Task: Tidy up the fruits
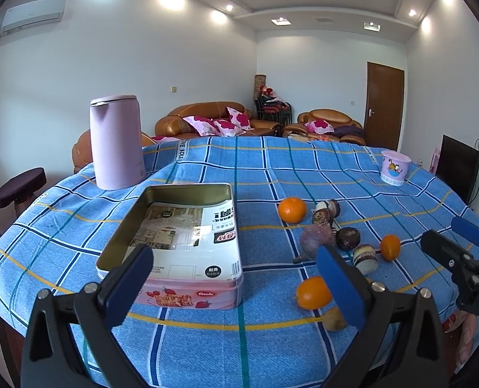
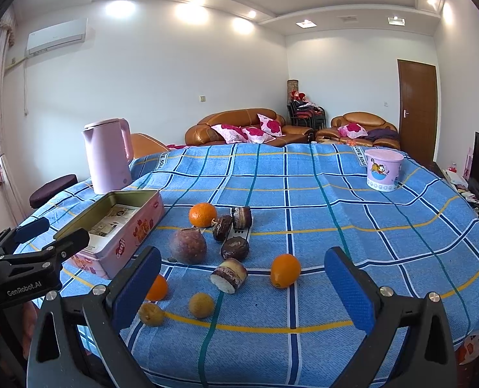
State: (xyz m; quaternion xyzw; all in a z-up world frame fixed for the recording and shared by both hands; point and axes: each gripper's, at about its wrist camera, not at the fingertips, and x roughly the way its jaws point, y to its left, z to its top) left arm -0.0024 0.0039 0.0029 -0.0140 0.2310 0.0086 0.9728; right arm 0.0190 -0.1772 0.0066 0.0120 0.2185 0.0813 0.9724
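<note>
An open pink tin (image 1: 191, 294) lies on the blue checked cloth, with only paper in it. To its right lie three oranges (image 1: 292, 209) (image 1: 390, 247) (image 1: 313, 292), a purple passion fruit (image 1: 317, 237) and a small yellowish fruit (image 1: 335, 319), mixed with several chocolate cake rolls (image 1: 365, 258). My left gripper (image 1: 236, 268) is open above the tin's near right corner and holds nothing. My right gripper (image 2: 242, 265) is open over the pile, just short of a cake roll (image 2: 229, 274), with an orange (image 2: 284, 270) and two yellowish fruits (image 2: 201, 305) (image 2: 151, 314) near it.
A pink kettle (image 1: 115, 142) stands behind the tin at the back left. A pink cartoon cup (image 2: 384, 169) is at the back right. The round table edge curves close in front. A dark stool (image 1: 19, 187) and sofas sit beyond the table.
</note>
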